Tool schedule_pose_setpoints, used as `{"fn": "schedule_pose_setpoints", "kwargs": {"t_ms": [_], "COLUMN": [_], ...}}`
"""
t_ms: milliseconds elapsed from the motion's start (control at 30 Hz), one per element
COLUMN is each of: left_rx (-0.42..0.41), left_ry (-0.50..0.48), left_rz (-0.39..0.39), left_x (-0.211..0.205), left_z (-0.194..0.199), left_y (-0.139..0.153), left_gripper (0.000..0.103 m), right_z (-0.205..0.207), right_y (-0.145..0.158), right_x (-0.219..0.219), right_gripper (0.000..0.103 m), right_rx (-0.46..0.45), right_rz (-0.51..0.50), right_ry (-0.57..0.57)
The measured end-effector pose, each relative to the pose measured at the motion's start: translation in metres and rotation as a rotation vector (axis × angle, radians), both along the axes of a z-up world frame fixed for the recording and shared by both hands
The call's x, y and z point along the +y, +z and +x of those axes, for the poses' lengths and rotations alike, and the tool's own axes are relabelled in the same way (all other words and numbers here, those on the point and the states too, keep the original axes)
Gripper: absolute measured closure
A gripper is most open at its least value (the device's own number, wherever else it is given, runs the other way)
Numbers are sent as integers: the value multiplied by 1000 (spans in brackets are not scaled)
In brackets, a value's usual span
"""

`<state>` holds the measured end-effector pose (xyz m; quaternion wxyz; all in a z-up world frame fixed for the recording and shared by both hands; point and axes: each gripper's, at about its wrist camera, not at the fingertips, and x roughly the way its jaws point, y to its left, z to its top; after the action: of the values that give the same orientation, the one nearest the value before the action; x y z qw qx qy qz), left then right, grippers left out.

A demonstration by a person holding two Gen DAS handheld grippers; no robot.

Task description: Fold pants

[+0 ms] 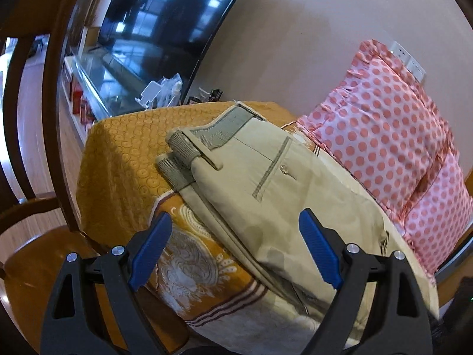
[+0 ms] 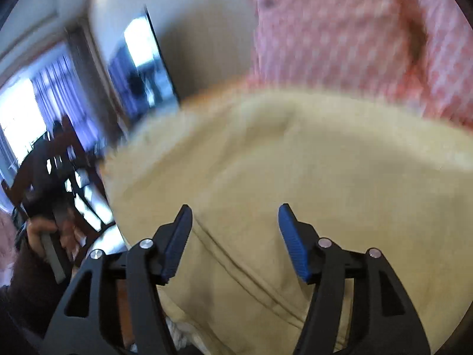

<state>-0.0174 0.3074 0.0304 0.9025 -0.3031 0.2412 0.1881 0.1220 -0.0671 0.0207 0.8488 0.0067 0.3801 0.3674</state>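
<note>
Beige pants (image 1: pixel 266 195) lie folded lengthwise on an orange patterned cloth (image 1: pixel 124 159), the grey elastic waistband (image 1: pixel 189 151) at the far end and a back pocket with a button on top. My left gripper (image 1: pixel 236 230) is open above the near part of the pants, its blue pads (image 1: pixel 317 251) apart, holding nothing. In the blurred right wrist view the pants (image 2: pixel 280 162) fill the middle. My right gripper (image 2: pixel 235 222) is open just above the fabric, with nothing between its pads (image 2: pixel 292 242).
A pink polka-dot pillow (image 1: pixel 384 136) lies right of the pants, also seen in the right wrist view (image 2: pixel 354 29). A dark TV (image 1: pixel 165 20) and a glass stand with clutter sit behind. A wooden chair (image 1: pixel 35 118) stands at the left.
</note>
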Motion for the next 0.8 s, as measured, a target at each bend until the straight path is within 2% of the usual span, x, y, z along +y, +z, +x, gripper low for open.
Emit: {"fn": "schedule_pose_setpoints", "kwargs": {"t_ms": [33,67,267,467,667,733,800], "left_rx": [0,0,38,58,-7,-28,-35], "left_ry": [7,11,61,38,-86,-96,-69], "left_rz": [-8,-12,-53,-39,-117,-146,-161], "left_x": [5,8,33,23,-8,-14,-7], "left_z": [3,4,24,31,25,24,27], "left_y": [0,0,0,0,-3,-3,-3], "left_gripper": [14,14,14,14,14,16,23], "right_z": [-8,-10,-8,-17,-16,-15,-15], "right_y": [2,0,-5,0,2,3,3], "right_x": [7,8,-3,9,14,14,14], "right_gripper": [34,31,26,17,15,14,14], "right_rx": [-51,-48,-57,-75,-85,-85,-86], "right_rz": [7,-4,31,39,50,51,50], "right_ry": [6,28,35,56,66,68,69]}}
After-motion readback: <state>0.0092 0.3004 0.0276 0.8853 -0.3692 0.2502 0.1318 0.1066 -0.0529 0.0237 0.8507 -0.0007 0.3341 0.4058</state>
